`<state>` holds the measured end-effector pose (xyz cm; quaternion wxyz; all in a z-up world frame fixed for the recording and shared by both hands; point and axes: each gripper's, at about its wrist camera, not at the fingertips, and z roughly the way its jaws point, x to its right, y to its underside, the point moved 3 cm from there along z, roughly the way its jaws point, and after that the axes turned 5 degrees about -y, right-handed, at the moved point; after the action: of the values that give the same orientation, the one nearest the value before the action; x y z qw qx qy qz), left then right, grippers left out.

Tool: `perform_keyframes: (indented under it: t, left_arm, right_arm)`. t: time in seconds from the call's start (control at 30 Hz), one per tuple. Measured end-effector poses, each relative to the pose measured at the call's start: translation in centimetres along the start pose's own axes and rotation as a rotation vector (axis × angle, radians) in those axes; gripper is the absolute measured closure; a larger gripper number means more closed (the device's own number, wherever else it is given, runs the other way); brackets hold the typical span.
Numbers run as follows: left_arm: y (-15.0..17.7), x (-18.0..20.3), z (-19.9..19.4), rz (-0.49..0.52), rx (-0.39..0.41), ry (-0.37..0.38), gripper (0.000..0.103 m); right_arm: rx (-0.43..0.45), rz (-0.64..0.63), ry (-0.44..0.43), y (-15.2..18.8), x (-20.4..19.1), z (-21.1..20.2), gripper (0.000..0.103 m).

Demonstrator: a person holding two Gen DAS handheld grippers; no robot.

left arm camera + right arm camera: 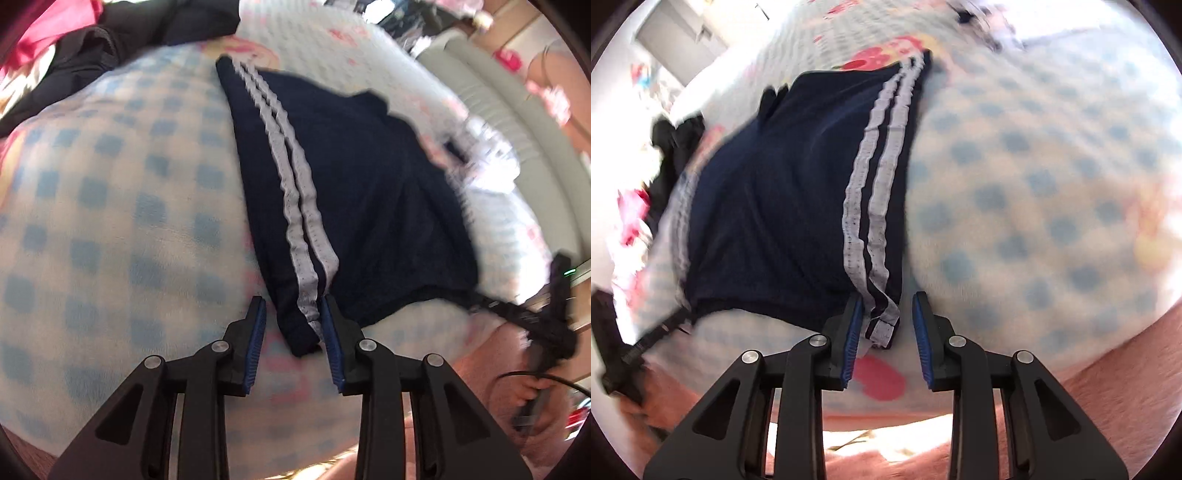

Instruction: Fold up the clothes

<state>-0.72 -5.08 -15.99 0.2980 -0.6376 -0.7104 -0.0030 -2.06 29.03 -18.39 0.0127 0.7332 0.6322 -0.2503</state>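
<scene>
Dark navy shorts with two white side stripes lie flat on a blue-and-white checked blanket. My left gripper is open, its blue pads either side of the shorts' near striped corner. In the right wrist view the same shorts lie left of centre. My right gripper is open around the other striped corner. The other gripper shows at the frame edge in each view, on the right in the left wrist view and on the left in the right wrist view.
Black and red clothes are piled at the blanket's far left. More clothing lies beyond the shorts in the right view. A grey padded bed edge runs along the right. The blanket has red and pink prints.
</scene>
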Motion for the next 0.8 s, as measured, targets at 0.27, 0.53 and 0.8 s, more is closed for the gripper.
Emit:
perform_keyframes:
  t: [0.27, 0.53, 0.8]
  left_arm:
    - [-2.3, -1.8, -1.3, -0.127, 0.079, 0.05, 0.061]
    - [-3.4, -2.5, 1.9, -0.193, 0.036, 0.044, 0.061]
    - [-3.3, -0.7, 2.5, -0.088, 0.076, -0.058, 0.099]
  right_arm:
    - [0.029, 0.056, -0.147, -0.9, -0.1, -1.2, 0.065]
    - [0.064, 0.123, -0.18, -2.2, 1.8, -2.1, 0.065]
    - [0.007, 0.09, -0.189, -3.0, 1.4, 1.5, 0.065]
